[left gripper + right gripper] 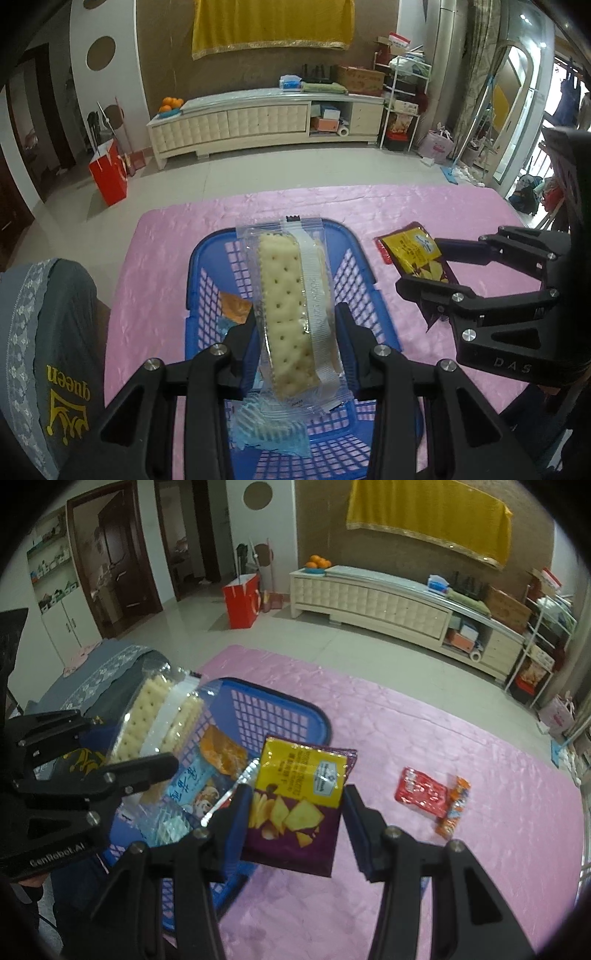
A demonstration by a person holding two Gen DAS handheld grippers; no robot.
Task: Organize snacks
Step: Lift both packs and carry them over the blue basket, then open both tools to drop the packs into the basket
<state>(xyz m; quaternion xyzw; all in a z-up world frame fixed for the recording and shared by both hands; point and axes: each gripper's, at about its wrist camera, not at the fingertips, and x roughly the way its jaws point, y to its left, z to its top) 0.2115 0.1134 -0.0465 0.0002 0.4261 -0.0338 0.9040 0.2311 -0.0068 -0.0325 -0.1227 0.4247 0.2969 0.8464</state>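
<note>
My left gripper (295, 343) is shut on a clear cracker pack (288, 310) and holds it above the blue basket (207, 258). The basket holds an orange packet (234, 308) and a pale blue packet (269, 432). My right gripper (295, 812) is around a yellow and purple chip bag (299, 805); its left finger touches the bag and a gap shows on the right. The bag hangs just right of the basket (280, 712). The right gripper also shows in the left wrist view (421, 269) with the chip bag (413, 251). The cracker pack (151, 720) shows in the right wrist view.
A pink cloth (443, 738) covers the table. A red packet (421, 790) and an orange packet (454, 808) lie on it at the right. A grey cushion (44, 332) sits off the table's left edge. Beyond is tiled floor, a cream cabinet (258, 122) and a red bag (109, 177).
</note>
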